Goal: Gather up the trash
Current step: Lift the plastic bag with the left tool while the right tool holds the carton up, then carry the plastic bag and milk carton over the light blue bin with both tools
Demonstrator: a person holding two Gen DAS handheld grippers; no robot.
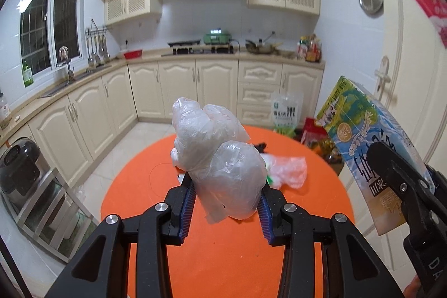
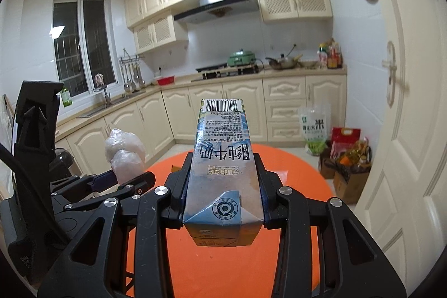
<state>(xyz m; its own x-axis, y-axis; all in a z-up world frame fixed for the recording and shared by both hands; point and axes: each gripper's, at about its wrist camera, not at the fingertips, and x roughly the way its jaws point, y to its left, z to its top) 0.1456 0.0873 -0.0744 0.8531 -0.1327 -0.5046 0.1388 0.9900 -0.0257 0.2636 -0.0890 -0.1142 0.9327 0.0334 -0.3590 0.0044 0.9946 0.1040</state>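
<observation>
Both tongs are raised above the round orange worktop (image 1: 223, 242) and tilt somewhat downward toward it, side by side and pointing into the kitchen. The left tongs (image 1: 226, 203) are part-way closed, their ribbed blue pads (image 1: 186, 205) pressing from both sides on a crumpled plastic bag (image 1: 220, 158): thin, translucent, whitish film bunched into several rounded lobes that bulge above the fingers, with a loose wrinkled flap hanging below them. The bag is lifted clear of the worktop. From the right wrist view the same bundle shows at the left, pinched in the neighbouring tongs (image 2: 123, 180). The right tongs (image 2: 223, 197) are also part-way closed, gripping a milk carton (image 2: 223, 158) by its two long sides; the carton is a slim rectangular box of smooth printed card in pale blue, white and green, with a barcode at its far end and a folded triangular flap at the near end. It lies lengthwise along the fingers, sticks out well past their tips, and hangs above the worktop. In the left wrist view the carton (image 1: 363, 136) stands tilted at the right. On the worktop beyond the left tongs lies another wrinkled clear plastic bag (image 1: 287, 172), beside a small dark object too blurred to identify.
</observation>
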